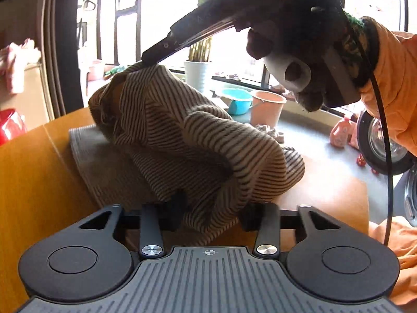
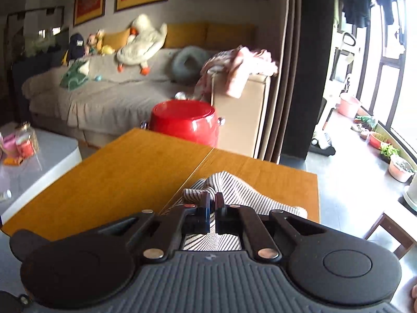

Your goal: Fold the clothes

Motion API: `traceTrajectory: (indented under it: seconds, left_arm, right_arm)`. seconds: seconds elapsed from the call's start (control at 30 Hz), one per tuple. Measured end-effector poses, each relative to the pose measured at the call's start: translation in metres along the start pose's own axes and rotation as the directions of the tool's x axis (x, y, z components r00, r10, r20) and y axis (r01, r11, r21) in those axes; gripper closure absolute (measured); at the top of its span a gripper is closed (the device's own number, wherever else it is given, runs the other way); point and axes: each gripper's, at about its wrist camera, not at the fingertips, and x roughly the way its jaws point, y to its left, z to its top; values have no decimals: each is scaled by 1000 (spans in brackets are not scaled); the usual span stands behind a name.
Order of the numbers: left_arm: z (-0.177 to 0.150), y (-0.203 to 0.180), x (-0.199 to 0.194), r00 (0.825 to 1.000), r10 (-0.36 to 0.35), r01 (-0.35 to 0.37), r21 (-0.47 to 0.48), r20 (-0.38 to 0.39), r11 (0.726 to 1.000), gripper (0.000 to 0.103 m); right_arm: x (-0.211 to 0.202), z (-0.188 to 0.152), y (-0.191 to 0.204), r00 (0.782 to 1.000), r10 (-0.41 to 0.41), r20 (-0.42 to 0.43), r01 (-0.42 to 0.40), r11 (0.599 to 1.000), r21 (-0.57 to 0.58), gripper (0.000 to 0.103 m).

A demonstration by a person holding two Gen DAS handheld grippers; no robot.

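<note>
Currently both grippers grip one striped garment (image 1: 182,140) on the wooden table (image 1: 39,172).

Left gripper (image 1: 209,216) clamps its near fold; right gripper (image 2: 211,203), seemingly pinched shut on the far corner, holds it raised ahead of the left fingers.

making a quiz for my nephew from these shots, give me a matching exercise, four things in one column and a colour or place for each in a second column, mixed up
Things:
1. striped knit garment
2. round glossy drum stool
3. plastic basin near the window
4. white plush goose

Colour or place:
A. lying on the sofa
B. turquoise
C. red
D. heaped on the yellow wooden table

Pairs: 1-D, 2-C, 3-B, 4-A
</note>
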Motion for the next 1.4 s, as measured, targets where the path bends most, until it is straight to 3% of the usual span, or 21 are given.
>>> traceTrajectory:
  seconds: [0.07,0.2,0.37,0.43,0.47,0.5,0.6,0.7,0.8,0.9,0.93,0.97,1.03,1.07,1.2,1.4]
  left_arm:
    - [5,-5,2,1000,7,-7,36,-1,999,71]
    - [5,0,2,999,43,-43,58,-7,997,68]
    - [-3,23,-1,991,121,-122,-26,-50,992,47]
    - [-10,31,-11,987,147,-151,-57,-67,987,39]
    - [-14,35,-16,984,159,-164,-69,-76,984,36]
    - [-18,38,-22,980,180,-188,-82,-88,979,36]
    - [-27,54,-35,960,254,-270,-143,-120,952,37]
    - [-28,79,-54,956,266,-291,-273,-123,917,38]
    - [-29,86,-70,958,261,-286,-350,-116,892,38]
    - [-25,84,-67,958,262,-287,-355,-117,890,37]
    - [-24,82,-66,959,258,-283,-354,-117,892,35]
    - [-24,79,-66,958,259,-285,-354,-120,891,26]
    - [-23,75,-61,952,277,-307,-357,-134,882,13]
    - [-22,74,-58,949,284,-315,-360,-138,878,8]
    - [-23,73,-52,943,302,-334,-377,-142,864,5]
    - [-25,72,-50,920,353,-393,-406,-171,825,0]
  right_arm:
    - [-3,0,-7,1000,2,15,-2,1000,17,100]
    - [-8,-7,-14,1000,24,20,-24,999,33,101]
    - [-15,-34,2,999,48,-19,-49,996,-76,99]
    - [-28,-50,15,997,68,-35,-73,985,-156,83]
    - [-34,-57,23,997,75,-37,-80,977,-198,60]
    - [-43,-64,32,996,78,-33,-84,963,-254,46]
    - [-65,-82,59,996,86,-32,-91,910,-404,45]
    - [-75,-87,73,994,95,-48,-107,895,-434,45]
    - [-74,-84,72,993,103,-51,-115,915,-386,45]
    - [-65,-80,66,991,115,-67,-130,938,-321,45]
    - [-61,-81,65,990,117,-75,-134,942,-308,45]
    - [-57,-82,63,989,119,-83,-138,946,-295,44]
    - [-52,-87,61,989,116,-92,-137,954,-266,37]
    - [-50,-88,59,990,112,-91,-131,960,-246,27]
    - [-46,-98,49,991,113,-68,-121,985,-125,0]
    - [-41,-115,31,994,108,-30,-107,994,36,0]
